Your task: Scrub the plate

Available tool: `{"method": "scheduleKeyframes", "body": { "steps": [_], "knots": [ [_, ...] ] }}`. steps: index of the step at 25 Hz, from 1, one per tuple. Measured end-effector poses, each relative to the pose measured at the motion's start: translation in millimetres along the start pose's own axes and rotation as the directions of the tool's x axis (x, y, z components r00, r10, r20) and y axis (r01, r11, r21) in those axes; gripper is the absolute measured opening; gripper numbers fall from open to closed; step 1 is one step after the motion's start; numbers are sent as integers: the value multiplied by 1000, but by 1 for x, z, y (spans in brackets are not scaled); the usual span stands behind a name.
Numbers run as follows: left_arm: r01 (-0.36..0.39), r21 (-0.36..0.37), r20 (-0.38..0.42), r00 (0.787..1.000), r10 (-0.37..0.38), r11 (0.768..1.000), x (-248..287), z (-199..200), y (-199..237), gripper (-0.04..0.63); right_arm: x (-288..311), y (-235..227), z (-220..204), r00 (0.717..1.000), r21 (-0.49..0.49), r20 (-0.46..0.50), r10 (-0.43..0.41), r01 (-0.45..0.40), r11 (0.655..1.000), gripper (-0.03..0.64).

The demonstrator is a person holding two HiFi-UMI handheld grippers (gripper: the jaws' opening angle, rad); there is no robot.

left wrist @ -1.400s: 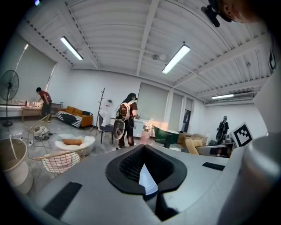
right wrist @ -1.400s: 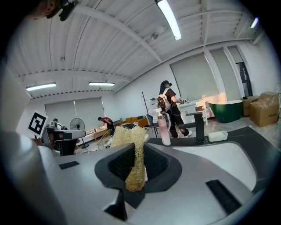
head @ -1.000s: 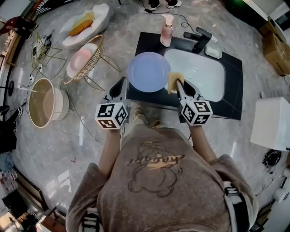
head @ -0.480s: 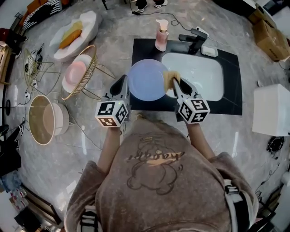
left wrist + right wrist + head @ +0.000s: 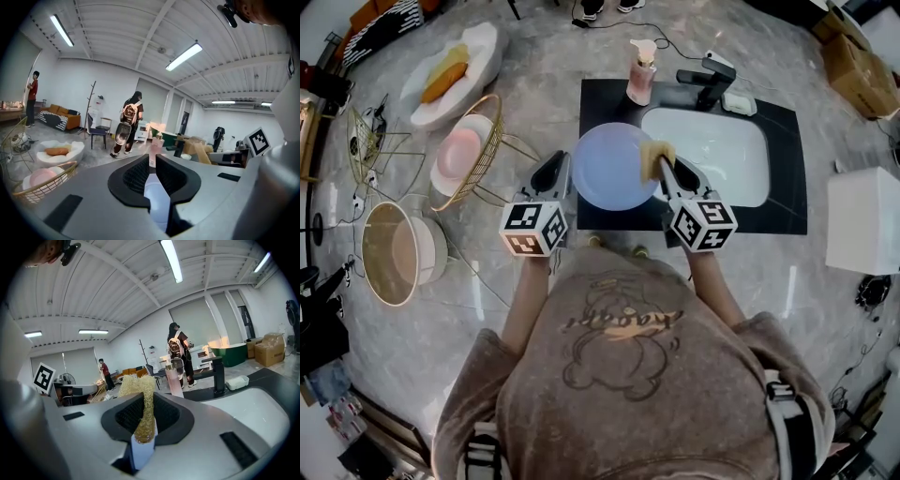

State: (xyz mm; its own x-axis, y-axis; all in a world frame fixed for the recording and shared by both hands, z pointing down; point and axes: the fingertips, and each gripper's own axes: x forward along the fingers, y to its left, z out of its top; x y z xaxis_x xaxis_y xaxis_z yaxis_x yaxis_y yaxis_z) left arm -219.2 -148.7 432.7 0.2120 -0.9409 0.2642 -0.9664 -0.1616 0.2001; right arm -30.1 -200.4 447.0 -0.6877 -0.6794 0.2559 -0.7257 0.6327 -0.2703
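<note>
head view: your left hand-held gripper (image 5: 563, 161) is pinched shut on the left rim of the pale blue plate (image 5: 614, 167). the plate hangs in the air over the front-left part of the black tabletop (image 5: 783, 202), just left of the white sink (image 5: 741, 178). left gripper view agrees: jaws pressed onto the thin plate edge, nothing else between them. your right hand-held gripper (image 5: 662, 167) is clamped on a yellow fibrous sponge (image 5: 657, 153) that sits at the plate's right rim. can't tell if it's touching the plate yet.

what could go wrong, imo:
- the plate is held by one narrow bite on its rim. push hard w/ the sponge from the far side and the plate prob pivots in the jaws or slides out, esp. if wet or soapy.
- it isn't over the basin. if it slips, it lands on the tabletop edge or the stone floor (image 5: 441, 309) by your feet and likely chips or breaks.
- the sponge is gripped low, w/ most of it sticking out past the jaws. it looks soft, so a firm stroke may fold it over, and then the hard jaw tips scrape the plate, not the fibres.
- a drag stroke could also tug the sponge out of the grip.
- the soap bottle (image 5: 641, 70) and faucet (image 5: 712, 80) stand well behind, so wide strokes prob won't hit them, but don't swing far back.
</note>
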Motion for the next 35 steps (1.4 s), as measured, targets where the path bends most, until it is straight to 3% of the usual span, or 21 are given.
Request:
{"method": "scheduleKeyframes", "body": {
  "steps": [7, 9, 19, 27, 35],
  "knots": [
    [24, -11, -108, 994, -25, 1000, 27, -34, 17, 246, -6, -7, 2, 999, -5, 9, -44, 44, 999, 51],
    [20, 3, -138, 990, -20, 1000, 38, -47, 25, 275, -10, -14, 2, 998, -3, 13, -65, 65, 998, 51],
    [7, -54, -285, 958, -22, 999, 81, -114, 52, 272, -28, -35, -3, 988, 32, 15, -152, 151, 988, 51],
    [-20, -77, -411, 911, -13, 997, 93, -172, 66, 253, -32, -34, -10, 984, 37, -8, -179, 179, 983, 52],
    [-40, -127, -465, 885, -24, 991, 93, -206, 67, 198, -41, -45, -17, 974, 52, -29, -223, 224, 973, 52]
  ]
}}
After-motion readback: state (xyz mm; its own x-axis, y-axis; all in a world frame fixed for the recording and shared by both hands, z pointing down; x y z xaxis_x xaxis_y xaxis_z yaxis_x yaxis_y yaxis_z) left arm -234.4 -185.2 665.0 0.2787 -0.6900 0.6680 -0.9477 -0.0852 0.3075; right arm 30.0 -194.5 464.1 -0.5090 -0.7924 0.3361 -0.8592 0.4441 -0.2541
